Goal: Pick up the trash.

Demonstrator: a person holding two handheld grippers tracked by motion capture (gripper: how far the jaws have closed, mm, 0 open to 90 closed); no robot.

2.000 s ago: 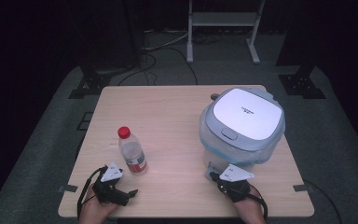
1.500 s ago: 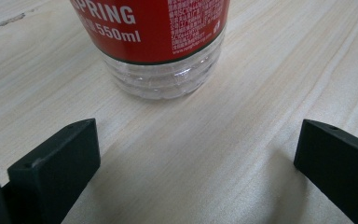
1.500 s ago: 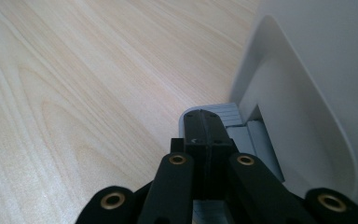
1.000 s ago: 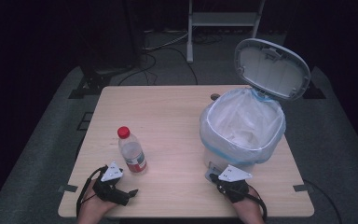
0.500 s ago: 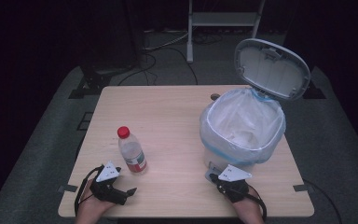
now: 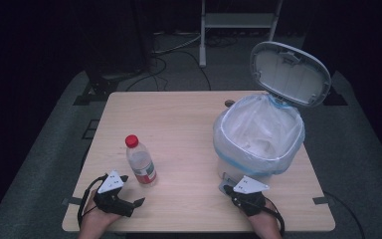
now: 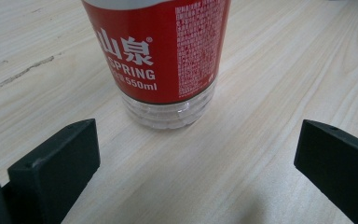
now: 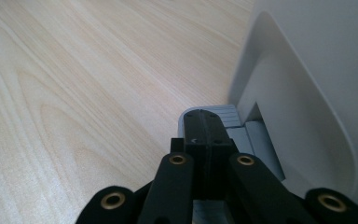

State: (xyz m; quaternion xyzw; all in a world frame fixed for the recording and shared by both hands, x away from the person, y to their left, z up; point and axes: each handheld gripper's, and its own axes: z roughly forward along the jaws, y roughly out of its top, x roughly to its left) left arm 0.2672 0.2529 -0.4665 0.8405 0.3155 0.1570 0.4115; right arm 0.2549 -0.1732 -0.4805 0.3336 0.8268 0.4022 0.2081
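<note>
A white bin [image 6: 258, 142] with its lid [image 6: 289, 73] raised stands at the right of the wooden counter [image 6: 179, 114]. The right claw [image 8: 204, 128], jaws together, presses the pedal [image 8: 242, 133] at its base. Left of it, a water bottle [image 6: 140, 162] stands upright, red cap [image 6: 132, 141] on top, just ahead of the left claw [image 6: 129, 191], whose jaws are apart and hold nothing.

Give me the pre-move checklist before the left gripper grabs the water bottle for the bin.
1. Pedal bin lid up: ok.
2. Right gripper shut, its tips on the grey pedal: ok.
3. Left gripper jaws open wide: ok.
4. Water bottle upright, red cap on: ok.
5. Bottle between the jaws: not ok, it stands ahead of them.
6. Room inside the bag: cannot tell.
</note>
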